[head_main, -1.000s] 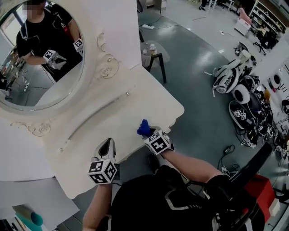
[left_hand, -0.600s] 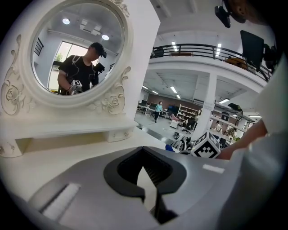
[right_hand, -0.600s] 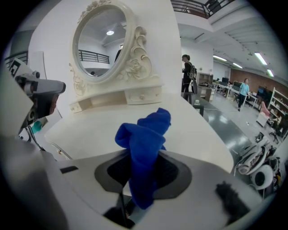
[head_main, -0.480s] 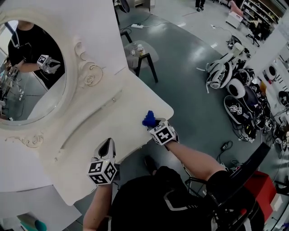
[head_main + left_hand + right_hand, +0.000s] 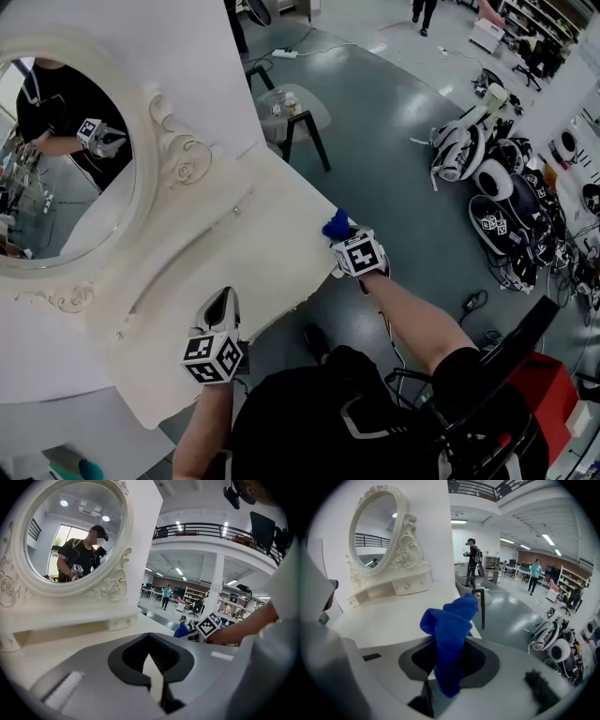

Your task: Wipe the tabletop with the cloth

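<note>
The white dressing tabletop [image 5: 244,253] runs slantwise through the head view. My right gripper [image 5: 343,234] is at the table's right corner, shut on a bunched blue cloth [image 5: 335,225]. In the right gripper view the cloth [image 5: 450,630] stands up out of the jaws of my right gripper [image 5: 443,677] above the tabletop [image 5: 393,620]. My left gripper [image 5: 225,298] rests at the table's near edge, jaws together, holding nothing. In the left gripper view, my left gripper [image 5: 154,667] points across the tabletop [image 5: 70,644], with the cloth [image 5: 182,630] off to the right.
An oval mirror [image 5: 56,159] in a carved white frame stands at the table's back, above small drawers [image 5: 410,585]. Beyond the table's right edge is grey floor with a small glass side table [image 5: 295,108]. Helmets and gear [image 5: 506,187] lie on the floor at the right.
My right gripper has carried the blue cloth to the right and a little farther away, along the table's edge to its right corner. The left gripper has stayed put.
</note>
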A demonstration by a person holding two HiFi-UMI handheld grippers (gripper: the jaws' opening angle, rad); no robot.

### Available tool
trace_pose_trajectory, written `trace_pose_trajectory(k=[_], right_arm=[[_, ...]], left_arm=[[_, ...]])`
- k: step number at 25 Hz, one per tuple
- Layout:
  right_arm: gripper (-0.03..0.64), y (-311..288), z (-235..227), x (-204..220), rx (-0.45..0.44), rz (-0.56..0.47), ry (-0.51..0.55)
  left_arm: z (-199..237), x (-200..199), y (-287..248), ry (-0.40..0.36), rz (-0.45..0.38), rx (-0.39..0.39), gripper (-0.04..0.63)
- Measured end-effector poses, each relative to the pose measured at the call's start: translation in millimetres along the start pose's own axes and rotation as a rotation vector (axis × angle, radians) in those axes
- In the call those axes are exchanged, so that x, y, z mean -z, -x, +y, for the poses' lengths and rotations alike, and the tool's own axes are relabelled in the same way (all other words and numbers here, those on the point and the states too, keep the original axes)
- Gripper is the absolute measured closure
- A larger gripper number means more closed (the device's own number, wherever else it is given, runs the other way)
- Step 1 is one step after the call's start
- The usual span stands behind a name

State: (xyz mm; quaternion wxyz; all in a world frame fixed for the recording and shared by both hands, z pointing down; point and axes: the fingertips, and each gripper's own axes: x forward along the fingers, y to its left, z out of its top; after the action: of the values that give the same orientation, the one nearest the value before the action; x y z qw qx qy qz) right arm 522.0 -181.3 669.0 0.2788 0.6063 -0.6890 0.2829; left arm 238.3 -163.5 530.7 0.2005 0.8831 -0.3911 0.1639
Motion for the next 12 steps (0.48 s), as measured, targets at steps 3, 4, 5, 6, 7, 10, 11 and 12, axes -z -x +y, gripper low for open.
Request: trace_pose_trajectory(k=[3, 4, 5, 6, 7, 10, 11, 12], right_arm=[[0.491, 0.6, -26.5, -0.8, 0.051, 0.003, -0.023], [0.491, 1.4, -35.8, -0.4, 0.072, 0.004, -0.031], [0.491, 2.7, -45.0, 0.2, 0.095, 0.007, -0.040], [0.491, 4.8, -53.4, 1.0, 0.115, 0.009, -0.052], [0.491, 7.7, -59.7, 1.3, 0.126, 0.007, -0.067], [0.491, 20.5, -60.5, -10.3, 0.118, -0.043, -0.082], [0.491, 25.2, -54.5, -18.5, 0.111, -0.065, -0.065], [0.491, 29.9, -46.1, -27.9, 0.101, -0.090, -0.048]], left_arm=[[-0.4, -0.5, 0.3, 0.000, 0.000, -0.002, 0.586], [0.4, -0.5, 0.9, 0.001, 0.000, -0.004, 0.586], [1.8, -0.7, 1.9, 0.002, -0.001, -0.008, 0.586], [3.5, -1.0, 3.4, 0.004, -0.002, -0.014, 0.586], [5.5, -1.3, 5.3, 0.007, -0.004, -0.021, 0.586], [14.4, -3.2, 12.0, 0.016, -0.018, -0.041, 0.586], [18.2, -3.6, 15.2, 0.021, -0.024, -0.048, 0.586], [22.1, -4.1, 19.1, 0.026, -0.030, -0.054, 0.586]])
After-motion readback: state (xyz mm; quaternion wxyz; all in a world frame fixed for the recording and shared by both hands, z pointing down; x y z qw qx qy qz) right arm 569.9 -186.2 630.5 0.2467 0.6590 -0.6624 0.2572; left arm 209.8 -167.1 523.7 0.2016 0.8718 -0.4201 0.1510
